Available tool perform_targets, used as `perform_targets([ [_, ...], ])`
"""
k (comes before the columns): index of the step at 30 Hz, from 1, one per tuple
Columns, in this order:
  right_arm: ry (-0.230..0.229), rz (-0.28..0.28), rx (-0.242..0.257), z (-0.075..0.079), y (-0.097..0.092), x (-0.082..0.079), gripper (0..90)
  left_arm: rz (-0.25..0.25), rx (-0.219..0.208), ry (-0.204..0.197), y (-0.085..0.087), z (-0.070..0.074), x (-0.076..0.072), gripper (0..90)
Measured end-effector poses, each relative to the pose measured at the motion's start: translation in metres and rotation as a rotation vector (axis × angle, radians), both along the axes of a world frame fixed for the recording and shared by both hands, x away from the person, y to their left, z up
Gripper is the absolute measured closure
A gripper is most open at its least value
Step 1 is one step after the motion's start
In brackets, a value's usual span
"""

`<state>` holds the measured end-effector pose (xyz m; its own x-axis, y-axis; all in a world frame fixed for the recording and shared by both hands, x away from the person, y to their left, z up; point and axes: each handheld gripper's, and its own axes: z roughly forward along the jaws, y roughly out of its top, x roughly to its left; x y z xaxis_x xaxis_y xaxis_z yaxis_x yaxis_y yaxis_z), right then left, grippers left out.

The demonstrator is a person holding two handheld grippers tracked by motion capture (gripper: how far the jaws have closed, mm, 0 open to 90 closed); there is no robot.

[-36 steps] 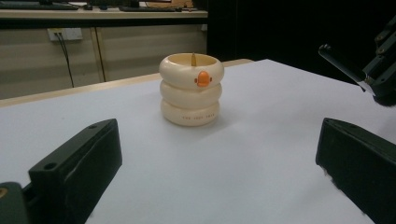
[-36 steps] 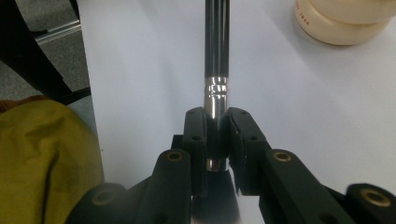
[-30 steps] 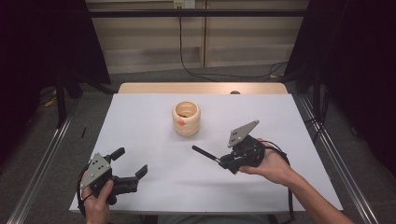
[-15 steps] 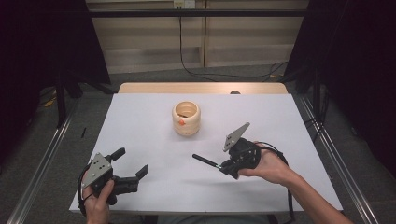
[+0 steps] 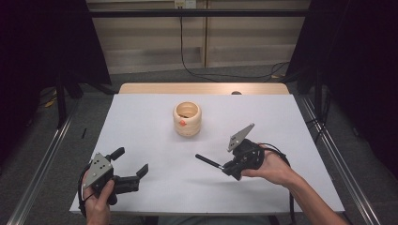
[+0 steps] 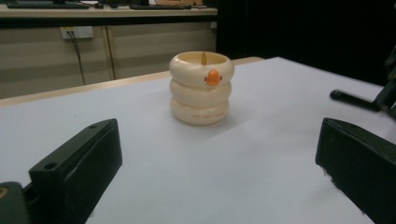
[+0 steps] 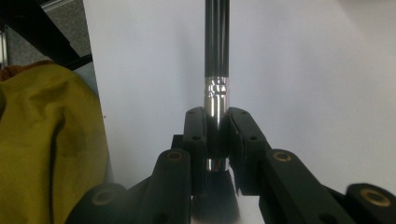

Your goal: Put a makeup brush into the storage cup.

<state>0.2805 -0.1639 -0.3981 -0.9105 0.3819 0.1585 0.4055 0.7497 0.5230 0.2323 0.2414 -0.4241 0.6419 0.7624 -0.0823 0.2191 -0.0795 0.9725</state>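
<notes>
A cream holder (image 5: pixel 187 123) of three stacked rings with an orange beak stands upright in the middle of the white table (image 5: pixel 291 122); in the left gripper view the holder (image 6: pixel 201 93) shows a thin stick inside it. My right gripper (image 5: pixel 227 168), front right of the holder, is shut on a brush (image 5: pixel 209 162) whose black handle points left. In the right gripper view my gripper (image 7: pixel 217 126) clamps the silver ferrule of the brush (image 7: pixel 217 56), bristles behind the jaws. My left gripper (image 5: pixel 131 160) rests at the front left, open, with nothing in it (image 6: pixel 222 140).
The brush's handle tip (image 6: pixel 352 99) shows at the right of the left gripper view. A yellow garment (image 7: pixel 42 140) lies beyond the table edge in the right gripper view. Metal rails (image 5: pixel 42 159) run along both table sides; a wooden strip (image 5: pixel 141 88) edges the back.
The right gripper with the brush has shifted slightly toward the table's front. The left gripper and the holder have stayed where they were.
</notes>
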Motion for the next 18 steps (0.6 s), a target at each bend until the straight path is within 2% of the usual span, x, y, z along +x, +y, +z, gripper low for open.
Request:
perform_targets([
  [2, 0.0, 0.0, -0.001, 0.0, 0.0, 0.0, 78.1, 0.002, 0.001, -0.011, 0.0, 0.003, -0.001, 0.7],
  [5, -0.001, 0.001, -0.002, 0.0, 0.0, -0.001, 78.1, 0.017, 0.029, -0.041, -0.002, 0.008, -0.002, 0.7],
  [7, -0.004, 0.007, 0.0, 0.0, 0.0, -0.001, 78.1, 0.027, 0.027, -0.045, -0.003, 0.011, -0.004, 0.9],
  [10, -0.003, 0.006, -0.004, 0.0, 0.001, -0.002, 78.1, 0.018, 0.027, -0.053, -0.005, 0.015, -0.003, 0.7],
  [14, -0.001, 0.005, -0.008, -0.001, 0.002, -0.002, 78.0, -0.02, -0.008, -0.07, -0.006, 0.023, -0.002, 0.1],
  [16, 0.001, 0.01, -0.004, -0.002, 0.002, -0.001, 78.0, -0.013, -0.003, -0.079, -0.009, 0.027, -0.001, 0.1],
  [18, 0.0, 0.005, -0.006, -0.002, 0.002, -0.001, 78.0, -0.004, -0.028, -0.079, -0.009, 0.032, 0.002, 0.5],
])
